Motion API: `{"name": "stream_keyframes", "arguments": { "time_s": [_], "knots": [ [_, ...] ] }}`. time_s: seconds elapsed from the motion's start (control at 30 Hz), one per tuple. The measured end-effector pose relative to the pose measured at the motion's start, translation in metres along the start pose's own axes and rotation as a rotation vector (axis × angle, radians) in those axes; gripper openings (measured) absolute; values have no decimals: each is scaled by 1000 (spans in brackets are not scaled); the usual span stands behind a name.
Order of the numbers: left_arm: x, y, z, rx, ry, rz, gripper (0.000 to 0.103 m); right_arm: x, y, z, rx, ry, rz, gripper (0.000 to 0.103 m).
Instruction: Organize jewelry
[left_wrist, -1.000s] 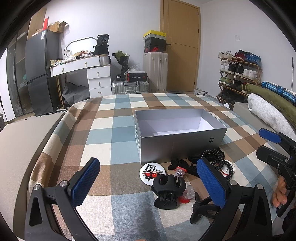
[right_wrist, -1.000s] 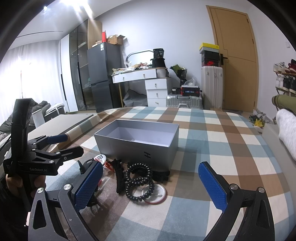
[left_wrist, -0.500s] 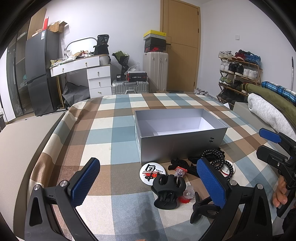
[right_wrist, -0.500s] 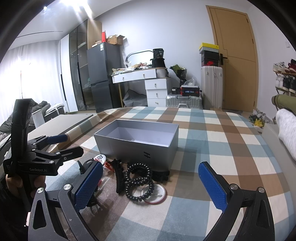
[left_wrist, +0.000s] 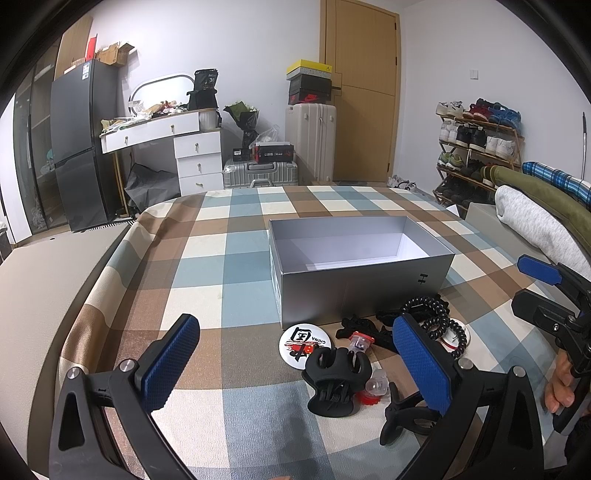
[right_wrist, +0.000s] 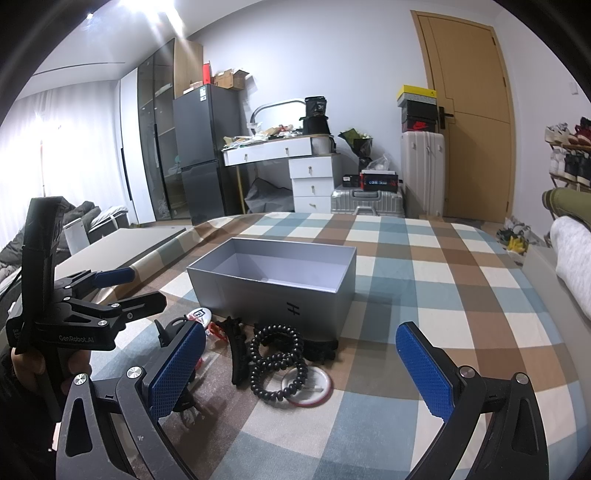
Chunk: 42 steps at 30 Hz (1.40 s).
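An open, empty grey box (left_wrist: 365, 284) (right_wrist: 273, 291) stands on the checked bedspread. In front of it lie a black claw hair clip (left_wrist: 334, 380), a round white badge (left_wrist: 304, 338), small red-capped clear cases (left_wrist: 360, 339), a black coiled hair tie (left_wrist: 436, 321) (right_wrist: 277, 358), another black clip (right_wrist: 236, 350) and a red-rimmed round badge (right_wrist: 310, 384). My left gripper (left_wrist: 295, 365) is open and empty, hovering just in front of the pile. My right gripper (right_wrist: 299, 373) is open and empty, to the right of the pile.
The checked bedspread (left_wrist: 236, 229) ends at a grey edge on the left (left_wrist: 44, 266). Folded blankets (left_wrist: 535, 221) lie at the right. Beyond the bed stand a white dresser (left_wrist: 195, 158), suitcases (left_wrist: 310, 140), a fridge (left_wrist: 81, 147) and a shoe rack (left_wrist: 476, 147).
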<state>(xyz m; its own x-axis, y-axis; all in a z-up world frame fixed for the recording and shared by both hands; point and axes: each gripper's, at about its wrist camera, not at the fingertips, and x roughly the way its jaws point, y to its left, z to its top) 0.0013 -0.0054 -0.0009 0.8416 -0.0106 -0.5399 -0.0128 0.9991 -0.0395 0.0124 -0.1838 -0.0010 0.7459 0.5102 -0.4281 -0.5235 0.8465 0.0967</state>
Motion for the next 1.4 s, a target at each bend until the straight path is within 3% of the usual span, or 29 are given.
{"name": "stream_keyframes", "arguments": {
  "time_s": [0.2, 0.5, 0.57, 0.63, 0.97, 1.03, 1.13, 1.4],
  "knots": [
    [3, 5, -2, -19, 11, 22, 102, 8, -6, 0, 20, 45, -15, 103],
    [9, 14, -2, -59, 75, 15, 102, 48, -24, -10, 111, 281, -45, 101],
    [10, 15, -2, -63, 89, 21, 102, 50, -22, -11, 108, 296, -39, 93],
    [12, 16, -3, -65, 102, 24, 102, 54, -22, -10, 122, 316, -11, 73],
    [12, 11, -5, -36, 118, 15, 102, 81, -14, -3, 157, 397, 51, 29],
    [12, 11, -5, -33, 120, 15, 102, 84, -13, -2, 152, 401, 49, 13],
    [13, 10, -5, -32, 126, 10, 102, 81, -11, -1, 132, 389, 33, 8],
    [5, 0, -10, -5, 138, -26, 102, 41, -15, 6, 128, 240, 59, 8]
  ]
}}
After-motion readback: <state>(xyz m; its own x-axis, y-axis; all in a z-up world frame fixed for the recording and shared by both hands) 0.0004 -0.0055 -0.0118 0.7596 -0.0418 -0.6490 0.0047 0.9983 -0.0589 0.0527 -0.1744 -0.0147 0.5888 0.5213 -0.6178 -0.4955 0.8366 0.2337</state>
